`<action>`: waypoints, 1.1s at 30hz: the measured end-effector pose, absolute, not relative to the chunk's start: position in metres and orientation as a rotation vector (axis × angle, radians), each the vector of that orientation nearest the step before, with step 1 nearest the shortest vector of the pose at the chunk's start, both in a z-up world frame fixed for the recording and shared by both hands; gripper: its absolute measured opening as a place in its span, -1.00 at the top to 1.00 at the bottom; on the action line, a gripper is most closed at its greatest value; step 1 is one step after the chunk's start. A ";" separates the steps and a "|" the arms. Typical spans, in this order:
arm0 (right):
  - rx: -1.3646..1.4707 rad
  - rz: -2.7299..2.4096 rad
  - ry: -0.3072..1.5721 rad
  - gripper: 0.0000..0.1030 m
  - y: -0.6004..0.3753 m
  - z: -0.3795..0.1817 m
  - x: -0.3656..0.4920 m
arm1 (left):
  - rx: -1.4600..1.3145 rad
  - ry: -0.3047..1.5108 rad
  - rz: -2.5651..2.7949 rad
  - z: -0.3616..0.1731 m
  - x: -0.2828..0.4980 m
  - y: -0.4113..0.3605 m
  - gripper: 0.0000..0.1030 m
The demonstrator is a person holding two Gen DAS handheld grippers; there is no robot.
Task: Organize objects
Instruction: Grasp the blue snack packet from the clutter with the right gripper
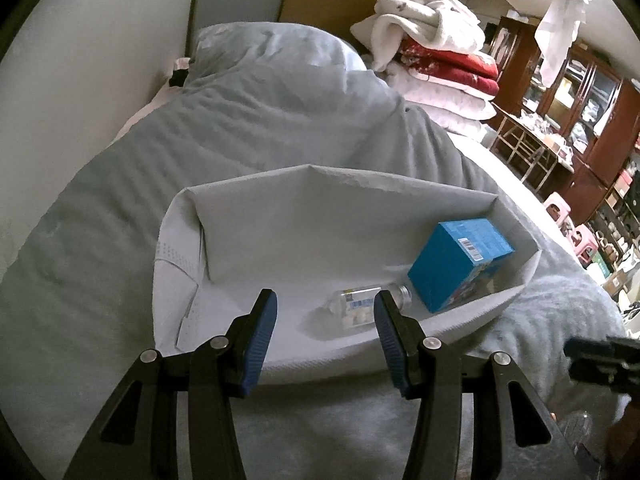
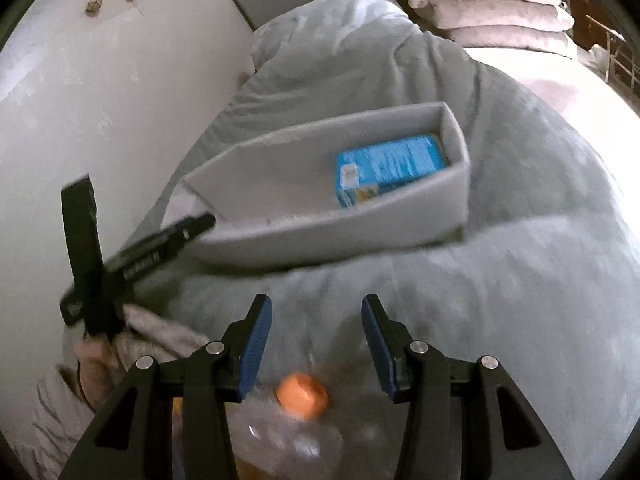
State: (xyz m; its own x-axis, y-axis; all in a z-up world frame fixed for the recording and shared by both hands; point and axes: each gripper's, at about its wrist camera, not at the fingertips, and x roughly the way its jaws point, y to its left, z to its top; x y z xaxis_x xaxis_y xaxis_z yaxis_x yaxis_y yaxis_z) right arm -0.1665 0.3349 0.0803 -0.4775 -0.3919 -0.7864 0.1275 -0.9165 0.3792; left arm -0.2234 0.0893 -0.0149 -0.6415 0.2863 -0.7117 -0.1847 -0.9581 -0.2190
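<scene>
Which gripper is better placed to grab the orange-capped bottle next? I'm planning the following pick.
Right. The orange-capped bottle lies just below the open right gripper, while the empty left gripper hovers over the grey bin.

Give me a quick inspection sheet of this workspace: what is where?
Surface: bed under a rumpled grey quilt.
Job's things: grey fabric bin on the quilt, holding a blue box and a small clear bottle lying on its side; an orange-capped clear bottle lies outside the bin, near the right hand-held gripper.
Clutter: folded bedding stack.
Grippers: left hand-held gripper open and empty, by the bin's near rim; right hand-held gripper open, empty.
Cables: nothing seen.
Surroundings: pale wall, dark wooden cabinets.
</scene>
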 end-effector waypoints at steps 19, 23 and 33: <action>1.368 -2.289 -0.237 0.13 0.301 0.102 -0.128 | -1.083 -0.264 2.568 0.004 -0.187 0.083 0.01; 1.362 -2.209 -0.217 0.13 0.291 0.105 -0.118 | -1.046 -0.335 2.584 0.007 -0.178 0.073 -0.06; 1.463 -2.148 0.002 0.02 0.262 0.087 -0.096 | -1.084 -0.368 2.571 0.002 -0.184 0.073 -0.06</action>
